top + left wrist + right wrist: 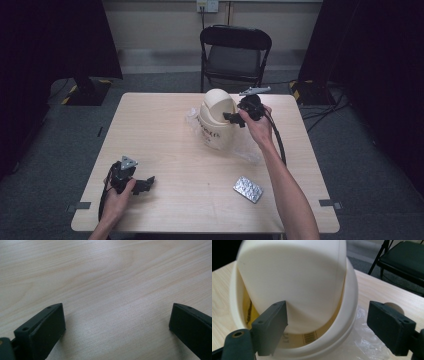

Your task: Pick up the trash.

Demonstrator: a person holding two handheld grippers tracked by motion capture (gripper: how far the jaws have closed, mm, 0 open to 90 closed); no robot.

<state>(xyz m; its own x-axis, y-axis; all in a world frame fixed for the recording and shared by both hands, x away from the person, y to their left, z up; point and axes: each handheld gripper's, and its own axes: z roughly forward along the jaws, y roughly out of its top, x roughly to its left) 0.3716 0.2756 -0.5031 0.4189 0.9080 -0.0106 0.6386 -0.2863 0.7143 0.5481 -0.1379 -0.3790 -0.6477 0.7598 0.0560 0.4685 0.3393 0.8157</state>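
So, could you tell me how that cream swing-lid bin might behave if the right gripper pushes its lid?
The swing lid sits tilted in its ring, so it would probably pivot inward. The cream bin looks thin, light plastic and may slide or tip on the smooth table.

The place reads as a staged recording room or lab set, not a home. A single light wooden table (165, 150) stands on grey carpet (45, 190), and black tape markers (80, 205) on the carpet sit at the table's near corners. Behind the table, a black folding chair (235, 52) faces it, with a wall socket (207, 6) and its cable on the pale wall above the chair. Black curtains (60, 35) hang to both sides of the table, and yellow-and-black striped stand bases (87, 90) and loose cables (330, 107) lie beyond its far corners.
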